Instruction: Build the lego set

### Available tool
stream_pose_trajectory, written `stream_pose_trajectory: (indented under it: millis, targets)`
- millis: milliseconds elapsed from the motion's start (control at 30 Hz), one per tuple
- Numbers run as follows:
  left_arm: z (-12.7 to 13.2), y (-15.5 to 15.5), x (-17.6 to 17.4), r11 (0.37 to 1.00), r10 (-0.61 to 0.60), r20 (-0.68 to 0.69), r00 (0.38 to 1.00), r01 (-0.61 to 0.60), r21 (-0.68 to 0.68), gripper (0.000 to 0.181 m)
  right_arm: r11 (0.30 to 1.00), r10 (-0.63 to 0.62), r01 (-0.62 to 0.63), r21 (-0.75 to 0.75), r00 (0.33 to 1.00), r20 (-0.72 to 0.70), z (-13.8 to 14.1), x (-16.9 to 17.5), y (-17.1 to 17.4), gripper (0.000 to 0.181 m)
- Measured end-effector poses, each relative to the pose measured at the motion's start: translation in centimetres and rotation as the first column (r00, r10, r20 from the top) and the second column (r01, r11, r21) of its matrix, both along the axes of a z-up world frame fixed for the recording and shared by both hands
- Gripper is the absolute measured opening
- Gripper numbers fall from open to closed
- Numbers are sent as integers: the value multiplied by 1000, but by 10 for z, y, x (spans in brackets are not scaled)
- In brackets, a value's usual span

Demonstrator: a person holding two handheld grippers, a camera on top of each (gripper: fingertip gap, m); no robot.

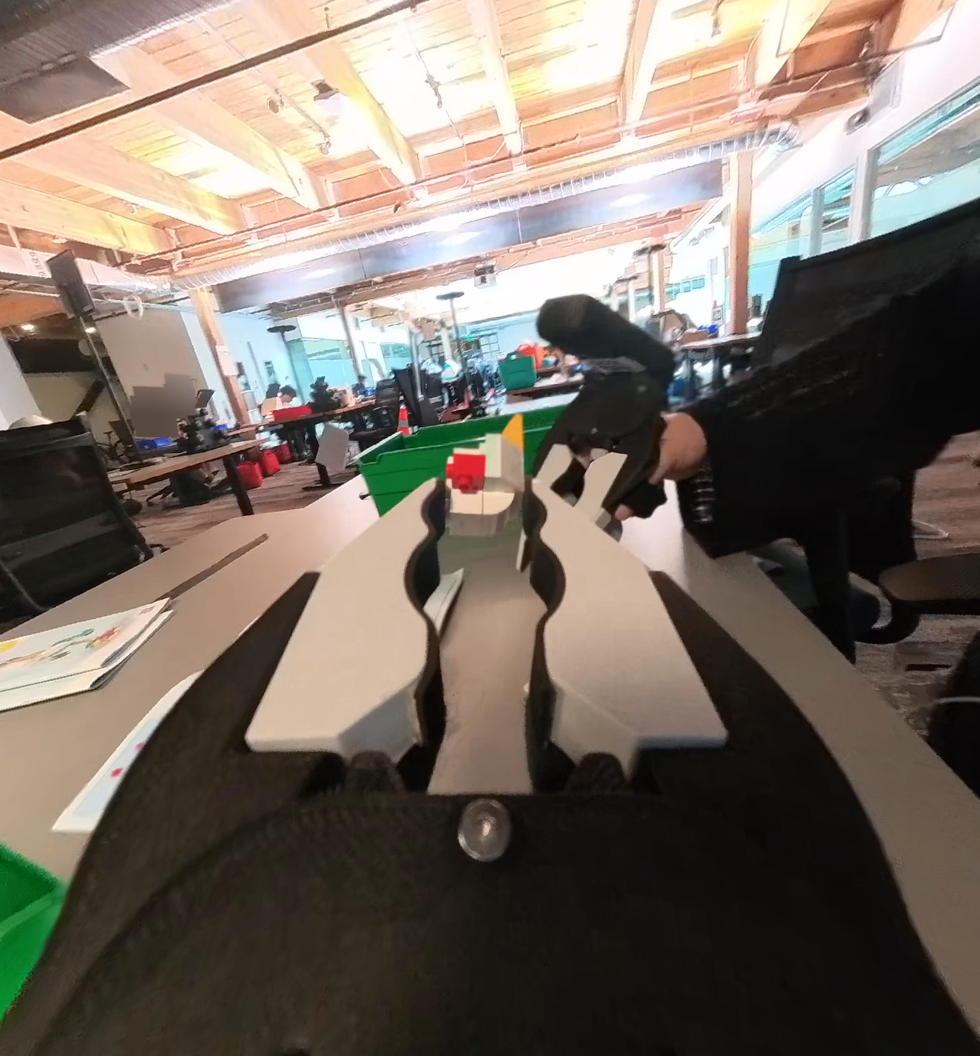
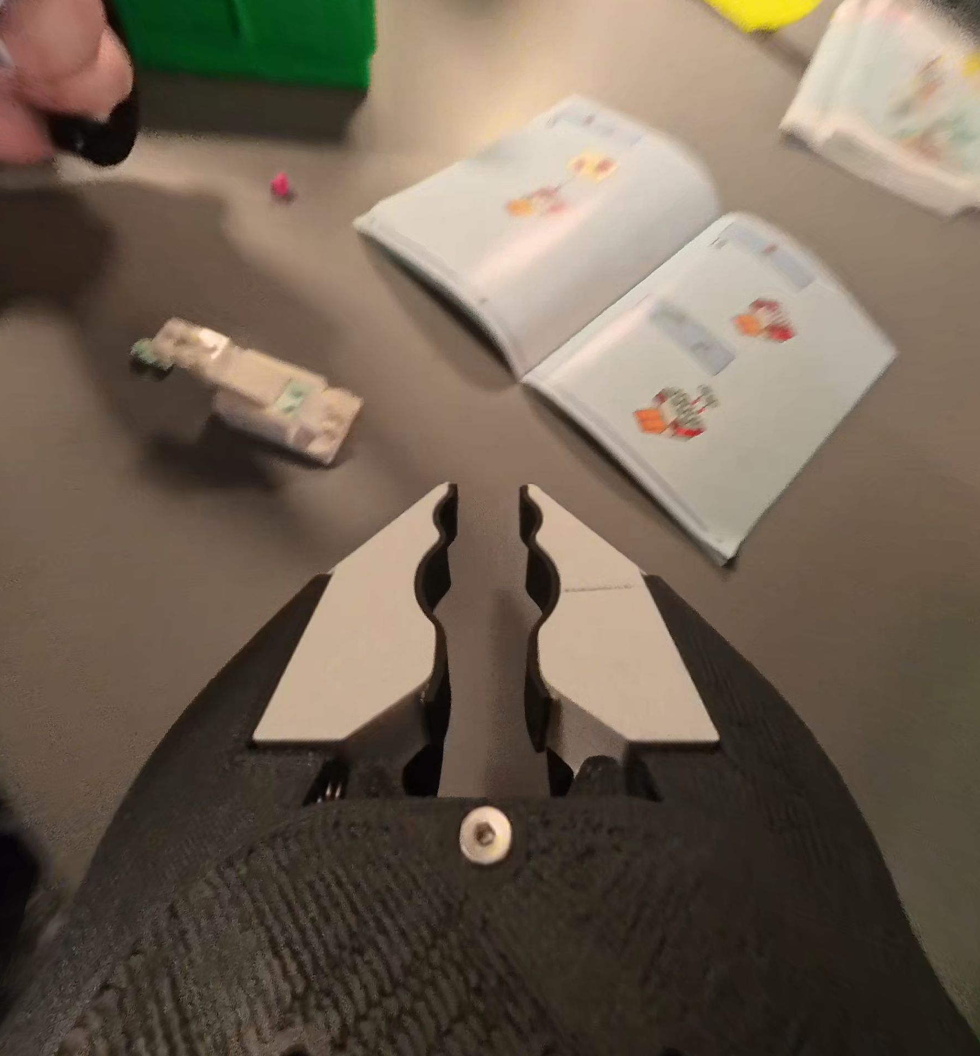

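A: What did the left gripper [image 1: 479, 503] hold?
B: Its jaws pinched a white lego build [image 1: 485, 486] with a red piece and a yellow tip, off the bench [image 1: 305, 548].
A: And the right gripper [image 2: 488, 491]?
B: Jaws spread, empty; a white lego piece [image 2: 253, 388] lay at ten o'clock.

Left wrist view set low and level along its tongs [image 1: 482, 503] across the counter [image 1: 282, 548] toward the far room, right wrist view tilted steeply down close over the counter [image 2: 133, 571], both sharing the grey top and the white lego build [image 1: 485, 491] [image 2: 259, 394].
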State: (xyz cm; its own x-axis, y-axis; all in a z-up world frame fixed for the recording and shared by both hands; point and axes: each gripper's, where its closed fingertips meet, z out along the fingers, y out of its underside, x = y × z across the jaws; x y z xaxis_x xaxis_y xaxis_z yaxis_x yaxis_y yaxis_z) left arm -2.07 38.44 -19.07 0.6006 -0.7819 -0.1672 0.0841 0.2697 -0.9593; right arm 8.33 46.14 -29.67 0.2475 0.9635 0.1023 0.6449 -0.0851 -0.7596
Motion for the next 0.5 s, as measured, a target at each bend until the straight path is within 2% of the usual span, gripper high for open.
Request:
stream_pose_trajectory:
  millis: [67, 133, 233, 333, 400, 500]
  targets:
    - [-7, 7, 0, 998, 61, -55, 997, -61, 1, 26, 989, -55, 71, 128, 990, -128, 8, -5, 19, 19]
    - [-16, 19, -4, 985, 175, -142, 974, -174, 20, 25, 947, -101, 173, 270, 960, -260, 21, -6, 39, 19]
    - [-34, 33, -10, 940, 342, -324, 882, -320, 121, 26, 809, -125, 323, 491, 911, -393, 46, -2, 62, 13]
    - [-49, 42, -11, 900, 435, -456, 776, -378, 216, 26, 673, -106, 382, 634, 897, -428, 59, -6, 71, 10]
    - [-57, 44, -10, 890, 457, -512, 728, -378, 256, 26, 599, -105, 385, 702, 907, -409, 63, -10, 75, 8]
    - [-62, 45, -8, 878, 478, -553, 682, -370, 303, 26, 577, -90, 378, 724, 911, -403, 65, -13, 76, 6]
